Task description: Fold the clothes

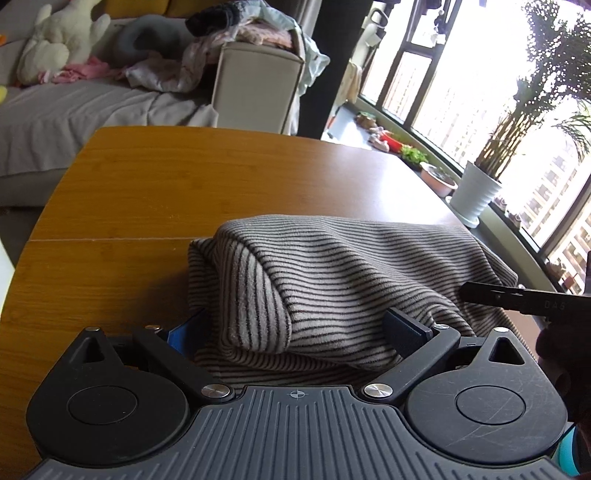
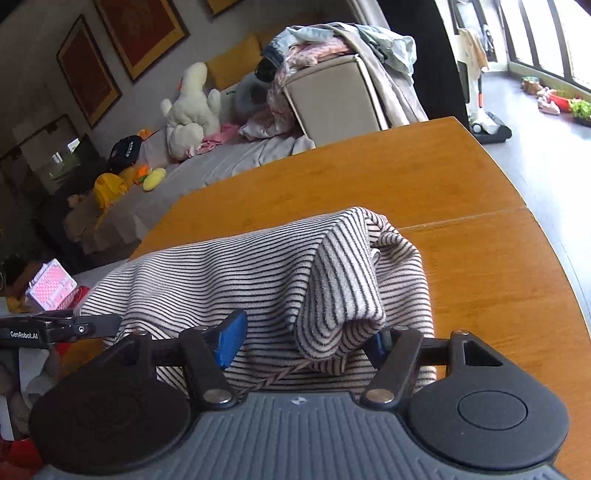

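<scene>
The left gripper (image 1: 295,325) stood with its jaws spread wide, and a rolled fold of the striped garment (image 1: 332,273) lay between the two fingers; the pads did not press on the cloth, so nothing was clamped. One blue pad (image 1: 184,330) showed just beside the left edge of the fold, partly hidden under it. The right gripper (image 2: 306,338) was likewise parted wide, with a bunched, sleeve-like roll of the same striped garment (image 2: 229,273) lying between its fingers and resting against the right-hand one; whether that finger pressed into the cloth could not be determined. Its blue pad (image 2: 231,341) stood clear on top of the fabric. In the left wrist view, a finger of the right gripper (image 1: 517,297) entered from the right edge, over the garment's far side. The garment lay heaped on the near part of the wooden table (image 1: 155,184), directly ahead of both grippers. Beyond the table stood a grey sofa (image 1: 92,107) carrying a white plush toy (image 1: 59,40) and a pile of loose clothes (image 1: 255,29) on its armrest. A potted plant (image 1: 476,192) stood near the window.
</scene>
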{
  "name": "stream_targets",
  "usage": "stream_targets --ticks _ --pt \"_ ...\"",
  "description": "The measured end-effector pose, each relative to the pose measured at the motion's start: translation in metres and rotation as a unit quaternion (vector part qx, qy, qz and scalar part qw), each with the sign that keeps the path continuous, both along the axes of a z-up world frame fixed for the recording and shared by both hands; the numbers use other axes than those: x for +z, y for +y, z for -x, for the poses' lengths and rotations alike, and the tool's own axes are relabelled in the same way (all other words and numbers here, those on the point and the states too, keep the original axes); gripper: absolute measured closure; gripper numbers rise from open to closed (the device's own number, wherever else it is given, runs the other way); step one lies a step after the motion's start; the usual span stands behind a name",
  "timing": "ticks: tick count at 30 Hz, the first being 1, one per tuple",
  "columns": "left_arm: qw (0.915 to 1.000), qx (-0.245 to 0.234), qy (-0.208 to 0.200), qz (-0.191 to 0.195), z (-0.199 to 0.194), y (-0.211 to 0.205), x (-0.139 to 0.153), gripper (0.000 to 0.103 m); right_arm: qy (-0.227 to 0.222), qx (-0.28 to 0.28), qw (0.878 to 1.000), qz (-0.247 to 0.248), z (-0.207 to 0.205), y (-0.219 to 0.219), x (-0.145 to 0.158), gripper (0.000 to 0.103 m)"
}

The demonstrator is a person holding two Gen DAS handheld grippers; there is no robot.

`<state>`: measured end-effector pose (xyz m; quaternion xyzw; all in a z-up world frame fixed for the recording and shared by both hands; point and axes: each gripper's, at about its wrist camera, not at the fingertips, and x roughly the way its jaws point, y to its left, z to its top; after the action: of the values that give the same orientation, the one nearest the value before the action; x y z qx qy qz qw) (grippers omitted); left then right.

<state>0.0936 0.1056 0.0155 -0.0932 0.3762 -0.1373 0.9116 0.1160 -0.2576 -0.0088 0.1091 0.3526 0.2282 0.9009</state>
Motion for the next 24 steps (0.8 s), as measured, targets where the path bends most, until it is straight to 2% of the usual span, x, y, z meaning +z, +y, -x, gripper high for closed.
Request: stream_targets --ticks 1,2,8,10,12,14,16,20,24 --pt "1.0 -0.004 0.003 0.004 -0.004 -0.002 -0.004 0.02 -0.002 0.002 1.0 0.004 -0.004 0.002 0.0 0.046" --pt "0.9999 -0.009 0.006 0.007 -0.009 -0.003 -0.007 0.025 -0.005 0.003 1.0 0.008 -0.008 0.005 0.0 0.048" --pt "0.9999 -0.013 -0.011 0.001 -0.057 -0.006 -0.014 0.027 -0.006 -0.008 1.0 -0.004 -0.062 0.007 -0.004 0.057" --pt "0.9999 -0.004 -0.01 0.002 -0.081 -0.001 -0.015 0.034 -0.006 -0.014 1.0 -0.009 -0.084 0.011 -0.005 0.059" --pt "0.9999 0.007 -0.009 0.003 -0.104 0.004 -0.014 0.037 0.002 -0.019 1.0 -0.019 -0.107 0.016 -0.004 0.067" --pt "0.9998 0.02 -0.009 0.001 -0.126 0.008 -0.012 0.044 0.007 -0.02 0.999 -0.033 -0.123 0.018 0.0 0.075" --pt "0.9995 0.03 -0.013 0.005 -0.135 0.012 -0.003 0.057 0.001 -0.023 0.999 -0.044 -0.133 0.018 0.008 0.079" --pt "0.9988 0.025 -0.034 0.026 -0.128 0.017 0.025 0.059 -0.045 -0.01 0.997 -0.063 -0.11 0.005 0.037 0.082" --pt "0.9979 -0.006 -0.055 0.036 -0.086 0.011 0.041 0.058 -0.052 0.005 0.997 -0.062 -0.068 -0.011 0.044 0.081"
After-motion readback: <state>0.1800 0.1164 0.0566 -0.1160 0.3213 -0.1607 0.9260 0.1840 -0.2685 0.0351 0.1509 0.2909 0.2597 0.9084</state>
